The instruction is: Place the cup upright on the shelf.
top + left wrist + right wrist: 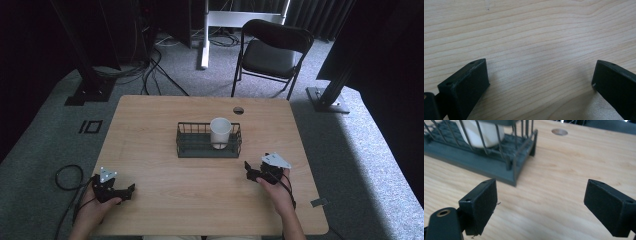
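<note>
White mug [220, 132] stands upright inside the dark wire basket [186, 146] mid-tabletop [150, 165], so I'd bring my empty, wide-open right gripper [255, 170] over the rim squarely, leaving the equally wide left gripper [121, 192] resting.

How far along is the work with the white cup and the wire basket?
Done: the white cup stands upright inside the wire basket. In hand: nothing; the left gripper and right gripper are both open and apart from the basket. Nothing visibly remains.

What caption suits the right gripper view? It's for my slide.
Open right tool faces white cup in wire basket.
</note>
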`<state>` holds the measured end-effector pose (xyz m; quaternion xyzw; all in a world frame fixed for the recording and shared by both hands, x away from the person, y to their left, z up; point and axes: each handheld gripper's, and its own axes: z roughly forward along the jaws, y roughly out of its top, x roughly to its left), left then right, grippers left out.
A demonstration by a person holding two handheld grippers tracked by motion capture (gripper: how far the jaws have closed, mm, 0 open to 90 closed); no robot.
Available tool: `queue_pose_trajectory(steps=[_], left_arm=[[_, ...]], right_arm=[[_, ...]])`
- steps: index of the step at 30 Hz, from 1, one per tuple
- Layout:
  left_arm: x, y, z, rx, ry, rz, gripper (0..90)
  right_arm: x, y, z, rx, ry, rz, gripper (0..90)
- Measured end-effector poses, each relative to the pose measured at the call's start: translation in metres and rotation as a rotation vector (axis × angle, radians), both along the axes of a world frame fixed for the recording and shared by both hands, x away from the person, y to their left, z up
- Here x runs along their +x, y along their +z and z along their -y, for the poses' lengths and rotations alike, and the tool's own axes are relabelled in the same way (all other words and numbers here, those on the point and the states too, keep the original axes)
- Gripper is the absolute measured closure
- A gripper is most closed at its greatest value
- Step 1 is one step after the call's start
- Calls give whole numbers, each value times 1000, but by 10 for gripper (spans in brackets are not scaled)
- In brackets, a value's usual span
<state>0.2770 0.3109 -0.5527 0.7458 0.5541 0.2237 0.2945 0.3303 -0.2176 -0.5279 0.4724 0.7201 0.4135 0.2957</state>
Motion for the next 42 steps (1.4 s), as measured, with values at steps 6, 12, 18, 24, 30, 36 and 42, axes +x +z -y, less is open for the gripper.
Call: queue_pose_trajectory(steps=[6, 12, 18, 24, 30, 36, 42], left_arm=[[0, 0, 0, 0, 0, 0, 12], [0, 0, 0, 0, 0, 0, 12], [0, 0, 0, 0, 0, 0, 12], [0, 0, 0, 0, 0, 0, 12], [0, 0, 0, 0, 0, 0, 12], [0, 0, 0, 0, 0, 0, 12], [0, 0, 0, 0, 0, 0, 12]], right_arm=[[-8, -6, 16, 3, -35, -33, 113], [-13, -10, 29, 6, -64, -70, 113], [-18, -12, 42, 9, -97, -92, 113], [-23, -13, 55, 7, -68, -141, 113], [-29, -13, 66, -11, -1, -169, 113], [-34, -15, 69, -43, 121, -185, 113], [-34, -20, 75, -56, 124, -205, 113]])
